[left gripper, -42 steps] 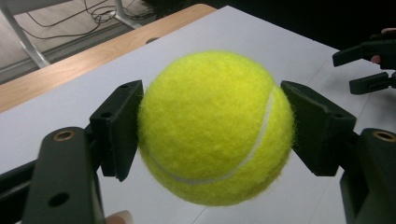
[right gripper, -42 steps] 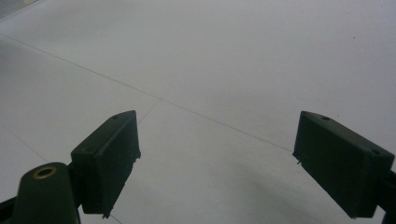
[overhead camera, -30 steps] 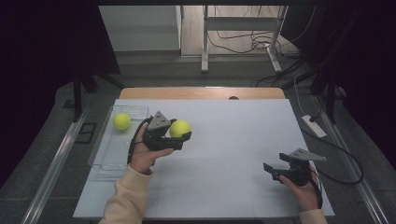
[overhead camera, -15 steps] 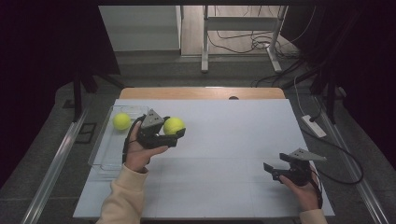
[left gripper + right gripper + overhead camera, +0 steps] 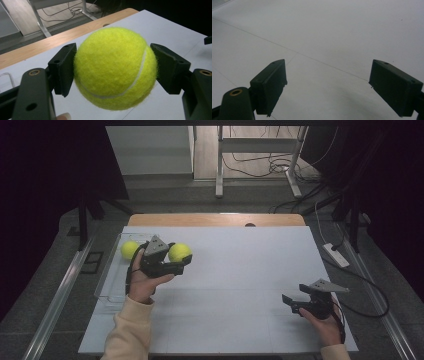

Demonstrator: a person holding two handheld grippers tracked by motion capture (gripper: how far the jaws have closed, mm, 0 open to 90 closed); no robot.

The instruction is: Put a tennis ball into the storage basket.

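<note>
White table [image 5: 240,270] under dim light: the left gripper [image 5: 172,262] has its fingers [image 5: 63,67] clamped on a tennis ball [image 5: 179,252], just right of the clear tray [image 5: 107,280] holding a second ball [image 5: 130,249]. The right gripper [image 5: 290,302] rests far off, fingers spread, empty.

The ball [image 5: 113,68] in the left tool [image 5: 113,65] is fuzzy yellow felt with a smooth pale seam. Both tools look like matt black plastic; the right tool's [image 5: 337,87] pads have flat, dull faces, and brass-coloured metal eyelets sit in the arms. The bench [image 5: 240,270] has a matt, smooth white top with fine joint lines and a wooden far edge. The tray [image 5: 107,275] is clear glossy plastic. The sleeve [image 5: 127,335] is soft cream cloth.
</note>
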